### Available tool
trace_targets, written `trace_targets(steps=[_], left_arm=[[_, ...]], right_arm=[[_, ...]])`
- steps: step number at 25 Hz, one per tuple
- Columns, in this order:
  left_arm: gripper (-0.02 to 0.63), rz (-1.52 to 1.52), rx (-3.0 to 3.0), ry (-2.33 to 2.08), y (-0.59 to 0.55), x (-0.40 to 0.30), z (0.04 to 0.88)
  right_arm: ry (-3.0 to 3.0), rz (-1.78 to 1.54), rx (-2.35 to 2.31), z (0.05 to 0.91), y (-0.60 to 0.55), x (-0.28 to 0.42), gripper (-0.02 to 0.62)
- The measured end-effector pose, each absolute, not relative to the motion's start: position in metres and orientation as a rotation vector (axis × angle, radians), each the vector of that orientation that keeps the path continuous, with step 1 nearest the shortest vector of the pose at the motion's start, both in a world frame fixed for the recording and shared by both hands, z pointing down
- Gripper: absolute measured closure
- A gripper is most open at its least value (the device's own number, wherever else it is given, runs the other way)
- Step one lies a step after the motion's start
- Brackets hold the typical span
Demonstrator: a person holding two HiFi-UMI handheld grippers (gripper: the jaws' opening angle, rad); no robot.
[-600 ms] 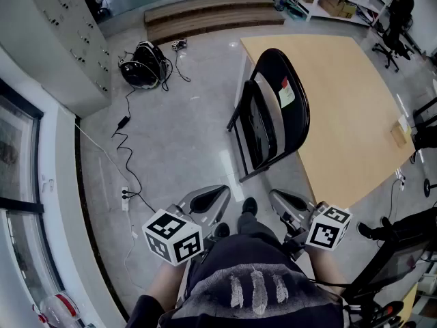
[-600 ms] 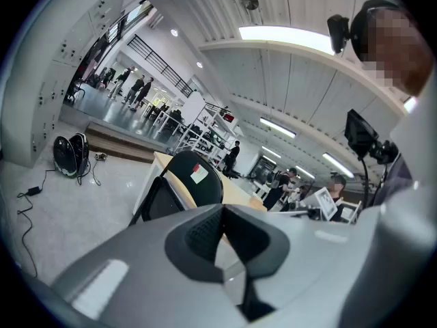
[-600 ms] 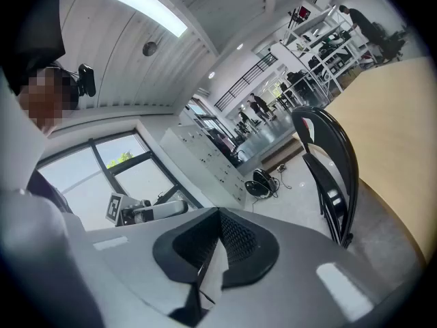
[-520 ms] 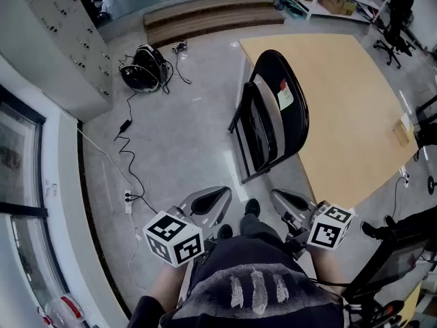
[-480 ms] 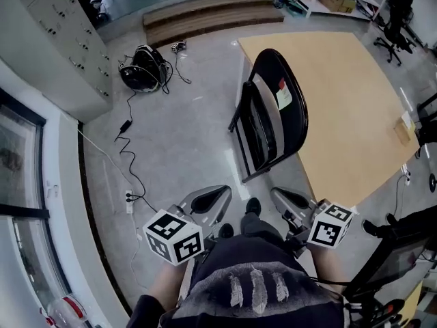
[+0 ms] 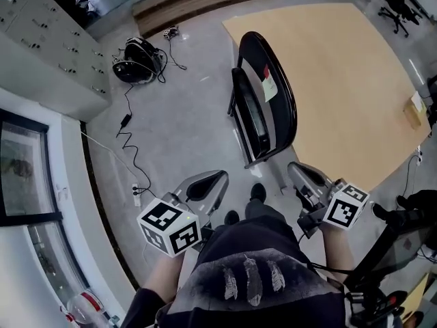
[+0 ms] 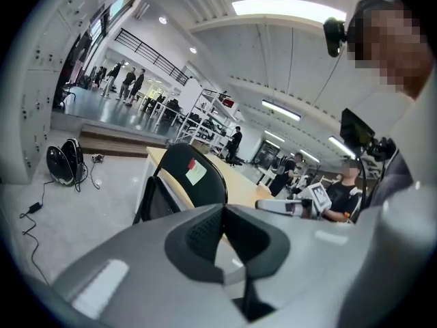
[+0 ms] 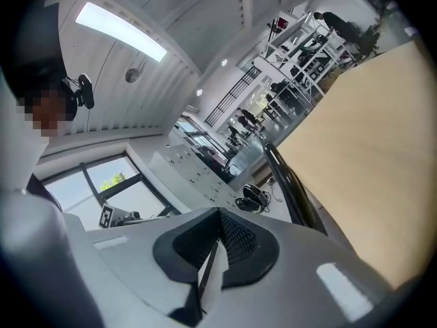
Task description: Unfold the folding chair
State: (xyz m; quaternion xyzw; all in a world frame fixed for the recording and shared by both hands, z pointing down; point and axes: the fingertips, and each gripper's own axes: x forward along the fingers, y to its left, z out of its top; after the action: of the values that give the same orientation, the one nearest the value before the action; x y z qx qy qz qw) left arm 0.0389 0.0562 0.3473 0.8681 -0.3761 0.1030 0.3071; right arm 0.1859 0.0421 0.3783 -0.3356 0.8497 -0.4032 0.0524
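- Left gripper (image 6: 217,178): jaws pressed together, nothing between them; well short of the chair. Its own view (image 7: 224,208) confirms the pads meet.
- Right gripper (image 6: 295,169): jaws likewise pressed together and empty (image 8: 218,214), near the table corner.
- Hands: hidden beneath the marker cubes in the head view.
- Folding chair (image 6: 265,98): black, folded flat, standing on the floor and leaning against the table edge; untouched by either gripper. Its lower legs are partly masked by the seat panel.
- Sticker (image 6: 268,85) on the backrest: seen in the head view and the left gripper view (image 7: 195,171); print illegible. The right gripper view gives the chair only as a thin dark rim, edge-on (image 8: 285,176).
- Table (image 6: 341,60): pale wood, cut off at the frame's right.
- Black bag (image 6: 136,60) on the floor, well apart, with a cable (image 6: 126,149) trailing from it.
- The left gripper view alone shows the other gripper (image 7: 300,203).
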Motion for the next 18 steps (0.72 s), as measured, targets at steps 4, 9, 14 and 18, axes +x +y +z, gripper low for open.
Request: trace_targets(steps=[4, 9, 14, 18], left_arm=[[0.604, 0.309, 2.254, -1.034, 0.047, 0.048, 0.357], [0.604, 0.421, 2.194, -1.152, 0.030, 0.050, 0.371], [0.604, 0.455, 2.150, -1.201, 0.016, 0.061, 0.378], [0.604, 0.501, 2.156, -1.185, -0.002, 0.081, 0.388]], right_arm=[[2.608, -1.199, -1.028, 0.382, 0.020, 0.208, 0.598], [2.595, -1.217, -1.017, 0.391, -0.015, 0.232, 0.598], [2.617, -1.186, -0.974, 0.393, -0.048, 0.249, 0.598], [2.634, -1.121, -1.014, 0.393, -0.069, 0.265, 0.598]])
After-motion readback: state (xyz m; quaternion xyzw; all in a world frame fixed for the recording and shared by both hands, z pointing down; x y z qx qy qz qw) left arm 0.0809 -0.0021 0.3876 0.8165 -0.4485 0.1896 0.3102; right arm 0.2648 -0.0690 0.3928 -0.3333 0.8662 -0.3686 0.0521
